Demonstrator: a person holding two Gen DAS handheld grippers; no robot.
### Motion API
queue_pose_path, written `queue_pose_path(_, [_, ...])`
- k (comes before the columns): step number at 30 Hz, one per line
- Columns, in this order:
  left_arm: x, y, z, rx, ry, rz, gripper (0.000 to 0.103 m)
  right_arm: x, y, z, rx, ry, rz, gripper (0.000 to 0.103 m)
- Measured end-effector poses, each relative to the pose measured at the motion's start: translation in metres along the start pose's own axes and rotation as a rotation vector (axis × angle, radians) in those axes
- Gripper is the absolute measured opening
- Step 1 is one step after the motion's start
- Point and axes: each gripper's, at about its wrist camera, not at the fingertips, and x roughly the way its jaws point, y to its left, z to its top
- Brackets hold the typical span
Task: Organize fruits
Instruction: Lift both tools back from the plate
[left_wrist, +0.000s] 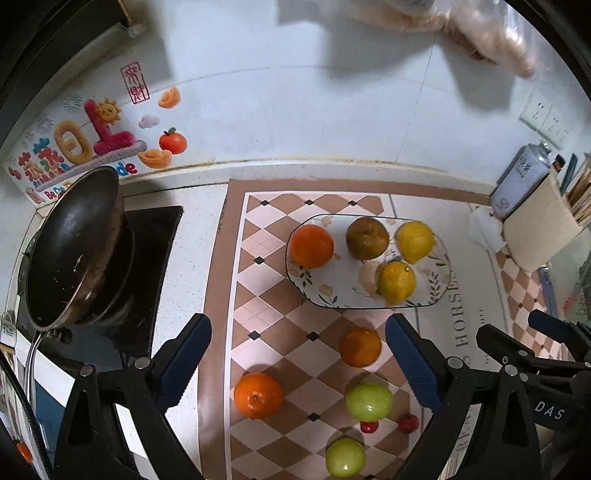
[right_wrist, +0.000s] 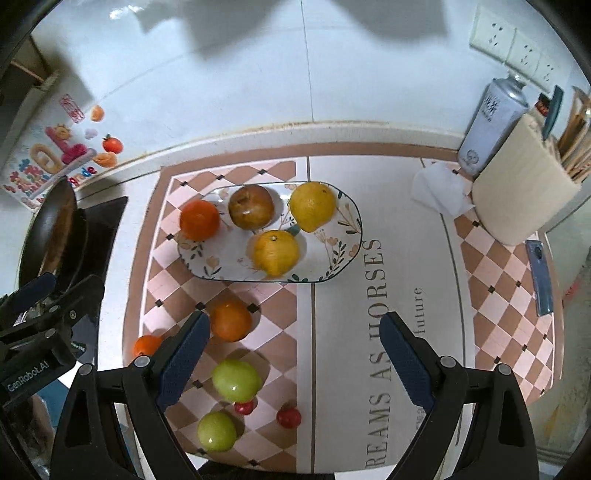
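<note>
A floral oval plate (left_wrist: 436, 291) (right_wrist: 347, 258) on the checkered mat holds an orange (left_wrist: 311, 245) (right_wrist: 199, 219), a brown apple (left_wrist: 366, 238) (right_wrist: 251, 211) and two lemons (left_wrist: 414, 240) (left_wrist: 396, 280) (right_wrist: 312, 205) (right_wrist: 275, 252). On the mat nearer me lie two oranges (left_wrist: 360, 347) (left_wrist: 258, 395) (right_wrist: 231, 319) (right_wrist: 147, 345), two green apples (left_wrist: 369, 401) (left_wrist: 345, 457) (right_wrist: 236, 380) (right_wrist: 217, 431) and two small red fruits (left_wrist: 408, 422) (right_wrist: 289, 417). My left gripper (left_wrist: 299, 362) is open above them. My right gripper (right_wrist: 295, 358) is open and empty.
A dark wok (left_wrist: 74, 243) sits on the stove at the left. A spray can (right_wrist: 493, 122), a paper-wrapped holder (right_wrist: 524, 195) with sticks and a crumpled tissue (right_wrist: 439, 192) stand at the right. The tiled wall is behind.
</note>
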Motion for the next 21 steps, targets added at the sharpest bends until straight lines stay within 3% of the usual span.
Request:
queue_pose_path(5, [-0.027,-0.002,-0.010,-0.008,-0.040,-0.024,0.096,-0.033,0.004,-0.013,-0.009,-0.060,0.003,0.095])
queue_pose_path(12, [-0.036,0.004,-0.014,-0.036,-0.046,-0.037,0.096,-0.052,0.007,-0.017,0.007,-0.088,0.047,0.095])
queue_pose_path(16, [-0.018,0.015,-0.014,-0.049,-0.003,-0.002,0.103,-0.037,0.009,-0.015,0.011,-0.065,0.080,0.095])
queue_pose_path(21, [0.017,0.043,-0.021,-0.104,0.079,0.047,0.103,0.013,0.011,-0.015,0.044,0.039,0.176,0.095])
